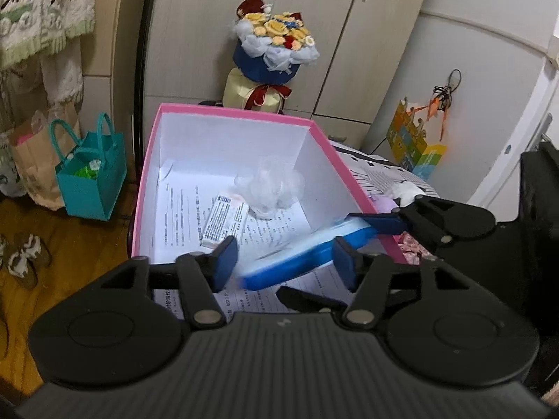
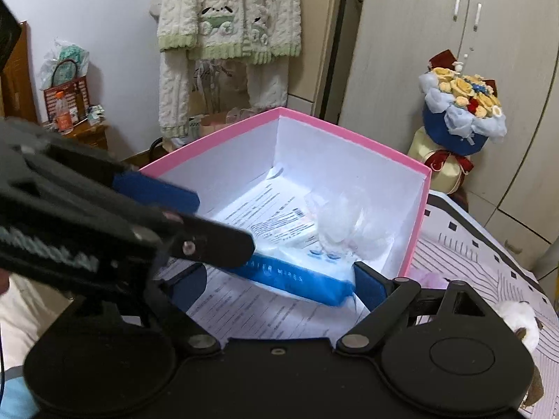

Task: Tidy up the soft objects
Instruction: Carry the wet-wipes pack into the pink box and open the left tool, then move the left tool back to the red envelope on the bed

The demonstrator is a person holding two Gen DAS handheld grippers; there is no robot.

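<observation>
so the blue wipes pack (image 1: 297,262) is down inside the pink box (image 1: 237,113), lying tilted on the printed sheets (image 1: 181,209); my left gripper (image 1: 284,262) has its jaws apart around it, pads not pressing as far as I see; my right gripper (image 2: 279,279) is spread wide at the pack's end, gripping nothing; my worry: pulling out carelessly, a pad snags the soft wrapper and drags it back up, or knocks the white fluffy bundle (image 1: 269,185) and the small carton (image 1: 225,218)

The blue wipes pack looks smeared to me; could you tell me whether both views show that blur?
Left wrist view: the wipes pack is motion-smeared, the pink box sharp. Right wrist view: the pack's lettering is soft, and the left hand-held gripper crossing in front is blurred.
</observation>
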